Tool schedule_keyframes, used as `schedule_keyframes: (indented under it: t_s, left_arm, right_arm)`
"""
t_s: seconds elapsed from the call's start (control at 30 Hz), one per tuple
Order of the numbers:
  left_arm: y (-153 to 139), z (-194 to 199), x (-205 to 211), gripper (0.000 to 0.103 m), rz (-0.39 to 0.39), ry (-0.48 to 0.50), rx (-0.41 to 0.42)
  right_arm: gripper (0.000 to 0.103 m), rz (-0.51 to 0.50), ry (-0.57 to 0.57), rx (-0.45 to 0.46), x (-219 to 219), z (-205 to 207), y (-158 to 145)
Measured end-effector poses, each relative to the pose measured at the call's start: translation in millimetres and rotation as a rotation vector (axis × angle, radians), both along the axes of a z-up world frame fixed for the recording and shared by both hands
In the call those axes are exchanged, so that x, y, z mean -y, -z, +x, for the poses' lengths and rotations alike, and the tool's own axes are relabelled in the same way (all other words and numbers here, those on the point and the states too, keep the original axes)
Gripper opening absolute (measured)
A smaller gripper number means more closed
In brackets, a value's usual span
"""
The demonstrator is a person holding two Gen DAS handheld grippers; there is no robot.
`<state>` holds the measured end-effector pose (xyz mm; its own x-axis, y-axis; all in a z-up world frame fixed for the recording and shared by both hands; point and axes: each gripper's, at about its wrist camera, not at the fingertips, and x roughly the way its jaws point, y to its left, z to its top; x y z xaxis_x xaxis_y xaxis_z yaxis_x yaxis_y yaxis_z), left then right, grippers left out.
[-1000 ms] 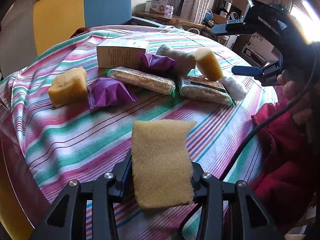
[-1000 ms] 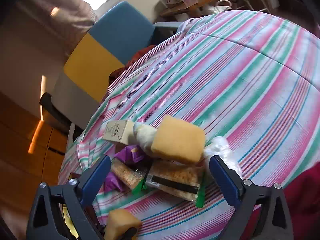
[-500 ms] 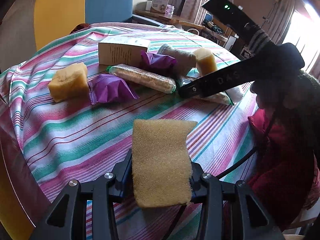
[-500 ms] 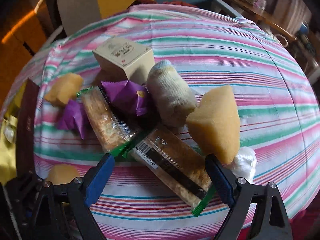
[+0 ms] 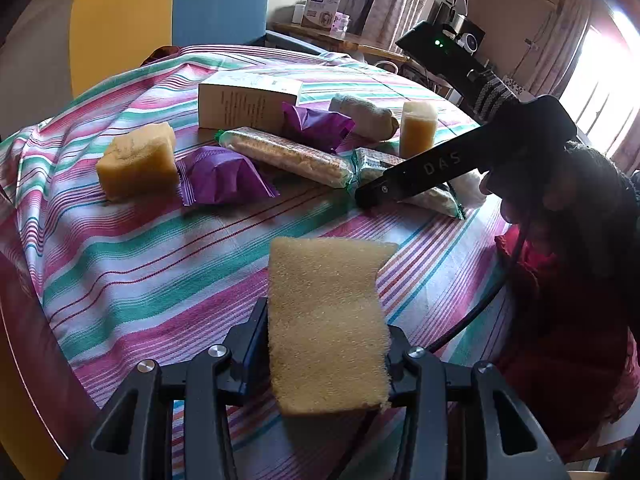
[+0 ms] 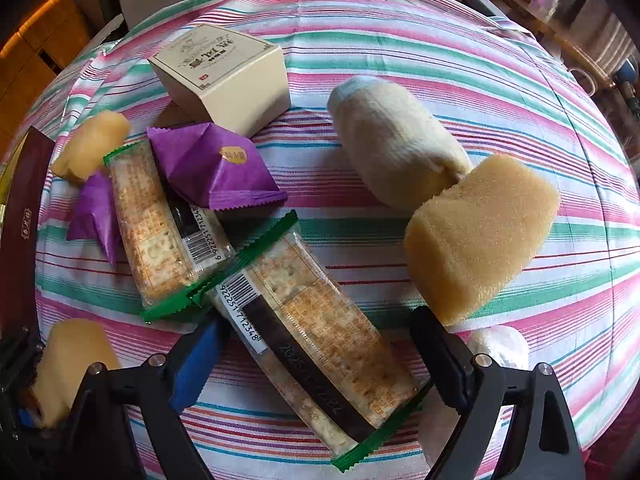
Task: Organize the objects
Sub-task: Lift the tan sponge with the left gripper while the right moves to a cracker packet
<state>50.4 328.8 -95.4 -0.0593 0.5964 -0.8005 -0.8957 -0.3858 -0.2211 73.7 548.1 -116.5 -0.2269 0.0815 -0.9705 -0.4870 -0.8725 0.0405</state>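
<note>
My left gripper [image 5: 326,330] holds a flat yellow sponge [image 5: 324,312] up over the striped tablecloth [image 5: 140,264]; its jaws are opening, but the pads still press the sponge. My right gripper [image 6: 316,324] points down, its jaws wide and opening a little, and straddles a cracker packet [image 6: 320,340] without touching it. Its black body [image 5: 436,168] shows in the left wrist view. A second sponge [image 6: 480,236] stands by the right fingertip and leans on a rolled sock [image 6: 396,140]. Another cracker packet [image 6: 152,220], two purple packets [image 6: 208,164], a cream box [image 6: 224,76] and a third sponge [image 6: 90,144] lie further left.
A white crumpled wad [image 6: 498,346] lies behind the right finger. A dark red box [image 6: 20,220] sits at the table's left edge. A yellow and blue chair [image 5: 160,20] stands beyond the table. A person's red sleeve [image 5: 560,320] is at the right.
The right gripper has swung down and rolled over the cluster, and now hangs close above the cracker packet. The left gripper has kept still with its sponge.
</note>
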Motion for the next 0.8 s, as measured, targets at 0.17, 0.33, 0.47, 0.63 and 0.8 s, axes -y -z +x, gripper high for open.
schedule_keyframes:
  t_s: [0.17,0.33,0.47,0.63,0.8]
  left_arm:
    - [0.1,0.2,0.1,0.046,0.001,-0.002,0.001]
    - [0.2,0.1,0.1,0.046,0.002,-0.001,-0.001]
    - [-0.7,-1.1,0.0,0.045,0.002,-0.005,0.004]
    - [-2.6,0.0,1.4,0.043,-0.005,-0.007,-0.004]
    - [-5.9,0.0,3.0,0.043,-0.014,-0.021,0.002]
  right_arm:
    - [0.102,-0.008,-0.009,0.005,-0.7,1.4,3.1]
    - [0.103,-0.009,-0.010,0.006,-3.8,5.0,3.2]
    - [0.103,-0.004,-0.012,0.008,-6.1,7.8,2.8]
    - [0.103,-0.002,-0.012,0.007,-7.0,8.0,2.1]
    - [0.103,0.003,-0.011,0.006,-9.9,11.7,1.0]
